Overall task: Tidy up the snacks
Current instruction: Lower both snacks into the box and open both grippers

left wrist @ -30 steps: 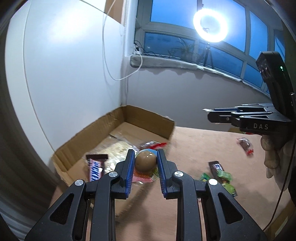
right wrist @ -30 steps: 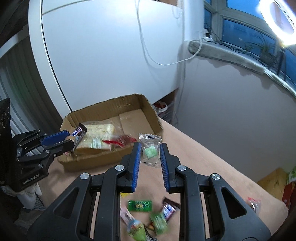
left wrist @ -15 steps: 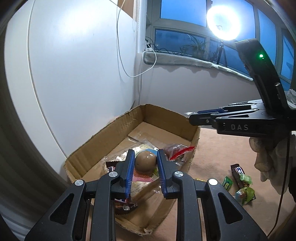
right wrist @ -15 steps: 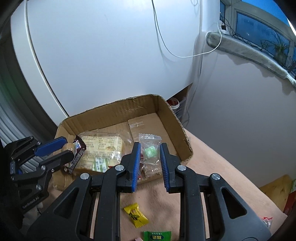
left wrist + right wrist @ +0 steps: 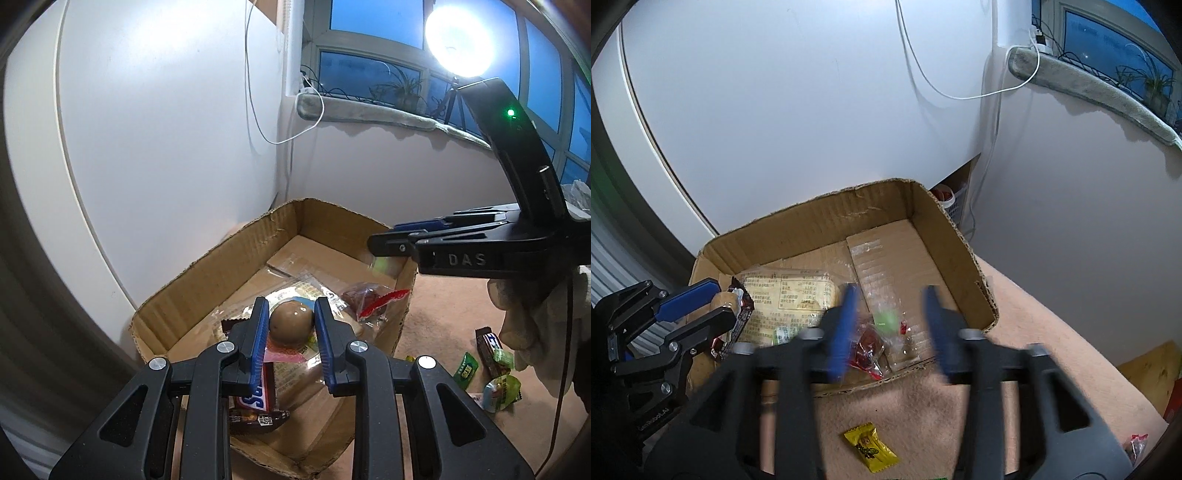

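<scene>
The right gripper (image 5: 888, 325) has just been opening its jaws, now spread, and the clear packet with the green sweet (image 5: 884, 320) drops free between them, over the cardboard box (image 5: 849, 218) near its 4 o'clock corner. The left gripper (image 5: 291, 325) pinches a brown egg-shaped snack (image 5: 290, 323) above the box's 6 o'clock end. Release it low, over a bare patch of floor (the Snickers bar (image 5: 255, 400) lies right beneath), then clear the rim. More wrapped snacks (image 5: 496, 376) wait on the tabletop (image 5: 923, 413) at 3 o'clock.
</scene>
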Available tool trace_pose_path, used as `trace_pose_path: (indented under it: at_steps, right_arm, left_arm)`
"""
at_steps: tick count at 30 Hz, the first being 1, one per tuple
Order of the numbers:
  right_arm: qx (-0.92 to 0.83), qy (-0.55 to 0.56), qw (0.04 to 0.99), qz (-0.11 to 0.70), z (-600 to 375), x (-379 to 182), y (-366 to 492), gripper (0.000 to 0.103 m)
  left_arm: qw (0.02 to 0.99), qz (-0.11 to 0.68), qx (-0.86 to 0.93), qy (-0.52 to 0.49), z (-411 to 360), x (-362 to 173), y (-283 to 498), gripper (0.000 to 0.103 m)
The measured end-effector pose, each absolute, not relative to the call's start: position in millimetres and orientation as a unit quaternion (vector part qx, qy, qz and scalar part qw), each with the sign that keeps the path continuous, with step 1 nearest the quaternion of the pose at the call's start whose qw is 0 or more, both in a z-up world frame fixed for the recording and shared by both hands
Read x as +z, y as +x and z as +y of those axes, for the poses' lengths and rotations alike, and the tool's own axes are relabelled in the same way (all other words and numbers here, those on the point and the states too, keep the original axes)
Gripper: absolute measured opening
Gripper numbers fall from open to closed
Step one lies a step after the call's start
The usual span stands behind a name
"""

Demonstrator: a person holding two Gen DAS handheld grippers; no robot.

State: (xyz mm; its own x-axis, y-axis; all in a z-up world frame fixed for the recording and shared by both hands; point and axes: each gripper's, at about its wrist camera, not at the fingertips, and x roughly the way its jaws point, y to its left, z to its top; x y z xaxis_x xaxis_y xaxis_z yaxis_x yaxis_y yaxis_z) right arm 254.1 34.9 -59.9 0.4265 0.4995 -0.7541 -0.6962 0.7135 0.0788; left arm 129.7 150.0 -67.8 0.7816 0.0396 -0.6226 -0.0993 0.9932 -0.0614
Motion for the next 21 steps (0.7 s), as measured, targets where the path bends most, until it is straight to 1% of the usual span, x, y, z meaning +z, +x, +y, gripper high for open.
trace_pose_path:
  at_steps: [1,4,11,15,21]
  right_arm:
    - [0.358,-0.121,0.838,0.395,34,-58,253,0.07]
    - [0.359,-0.12,0.839,0.391,31,-55,252,0.07]
    - [0.356,-0.113,0.844,0.386,19,-46,247,0.071]
    - [0.353,-0.115,0.848,0.377,13,-39,239,0.078]
    - [0.354,-0.11,0.853,0.368,1,-28,228,0.079]
  left_arm:
    - [0.943,0.328,0.038,-0.046,150,-68,130,0.025]
    - [0.943,0.325,0.042,-0.049,152,-67,129,0.038]
    - [0.945,0.321,0.041,-0.049,149,-63,124,0.039]
    - [0.946,0.318,0.04,-0.049,146,-59,119,0.039]
    - [0.948,0.311,0.037,-0.047,139,-52,108,0.039]
